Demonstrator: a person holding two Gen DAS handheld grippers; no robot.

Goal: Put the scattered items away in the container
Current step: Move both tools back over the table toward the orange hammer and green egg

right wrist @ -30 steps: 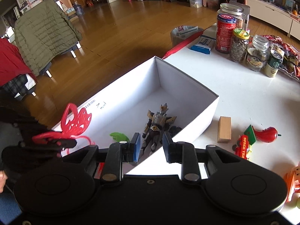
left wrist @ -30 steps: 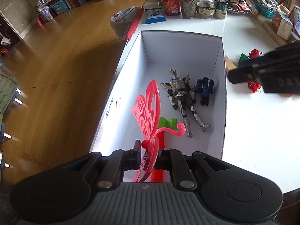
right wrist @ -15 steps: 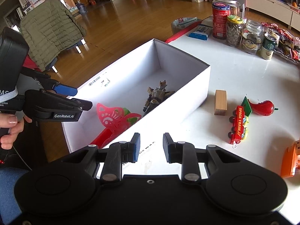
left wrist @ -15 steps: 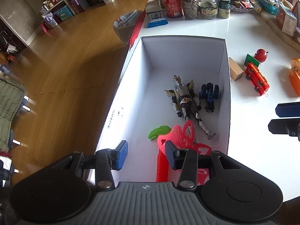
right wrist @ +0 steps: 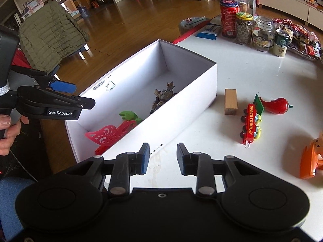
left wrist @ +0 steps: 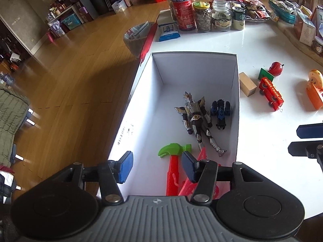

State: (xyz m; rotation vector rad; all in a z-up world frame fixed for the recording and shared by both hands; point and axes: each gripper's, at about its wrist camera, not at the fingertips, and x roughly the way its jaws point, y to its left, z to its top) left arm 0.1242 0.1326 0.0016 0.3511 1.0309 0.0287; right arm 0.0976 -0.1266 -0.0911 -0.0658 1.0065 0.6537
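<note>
- Left gripper hangs over the near end of the white box, jaws apart and just been opening, nothing pinched between the blue pads.
- Down in the box, the pink butterfly wand lies at the near end, free of the gripper, leaning by the near wall.
- Just beside it, the red toy hammer with the green head; the head touches the wand's edge.
- Further in, the armoured action figure lies flat, with the small blue vehicle right next to it against the box's right wall.
- Right gripper sits above the white tabletop by the box's long side, jaws narrowly parted and just been opening, empty.
- Still out on the tabletop: the wooden block near the box, the red "SPACE TRAIN" wagon beside it, a green piece and the red chilli-shaped toy touching at the wagon's far end.
- An orange toy sits well apart at the right edge.
- A hand grips the left gripper's handle.
</note>
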